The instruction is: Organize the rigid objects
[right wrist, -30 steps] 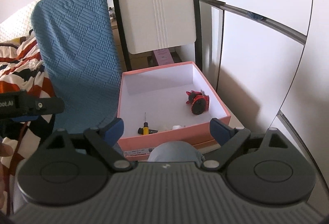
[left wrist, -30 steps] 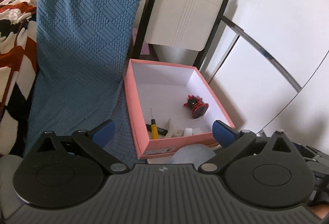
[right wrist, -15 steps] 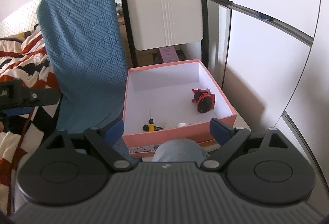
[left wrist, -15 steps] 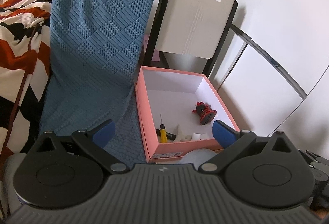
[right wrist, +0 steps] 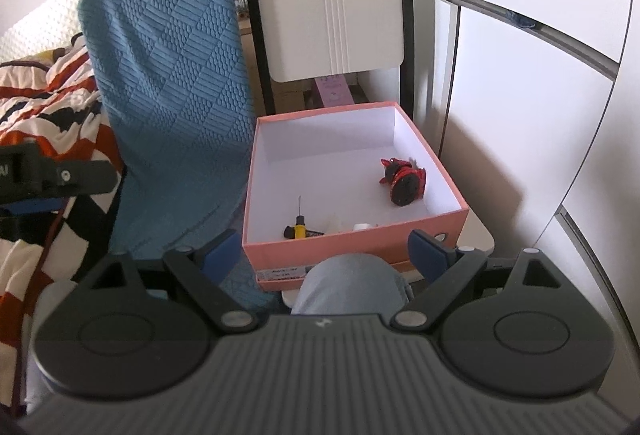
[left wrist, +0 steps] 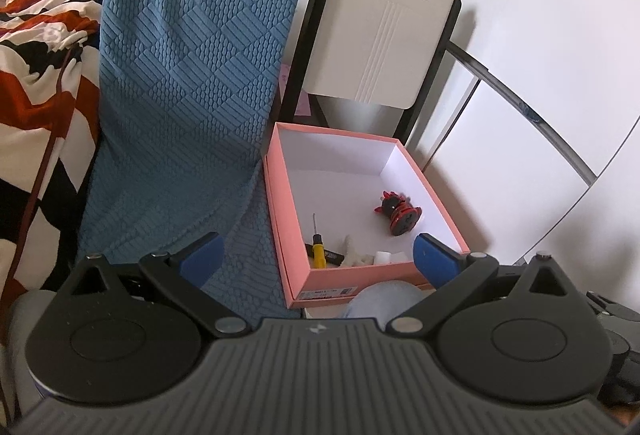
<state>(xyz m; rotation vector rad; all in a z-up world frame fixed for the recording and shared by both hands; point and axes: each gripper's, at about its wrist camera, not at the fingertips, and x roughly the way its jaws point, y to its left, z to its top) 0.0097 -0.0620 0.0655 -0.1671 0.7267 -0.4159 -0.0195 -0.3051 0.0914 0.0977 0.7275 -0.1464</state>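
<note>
Pink box (left wrist: 362,277) lies just ahead of both spread, empty tongs, left (left wrist: 318,255) and right (right wrist: 326,249).

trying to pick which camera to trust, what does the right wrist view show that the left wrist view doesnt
Only the right wrist view shows the left gripper's black body at its left edge, over the striped bedding, and the grommet hole in the box's near wall.

Only the left wrist view shows the small white pieces in the box's near corner clearly; the near wall mostly hides them from the right.

Both show the pink box, the red and black toy, the yellow-handled screwdriver, the blue mat, the white chair back, and their own open, empty gripper.
</note>
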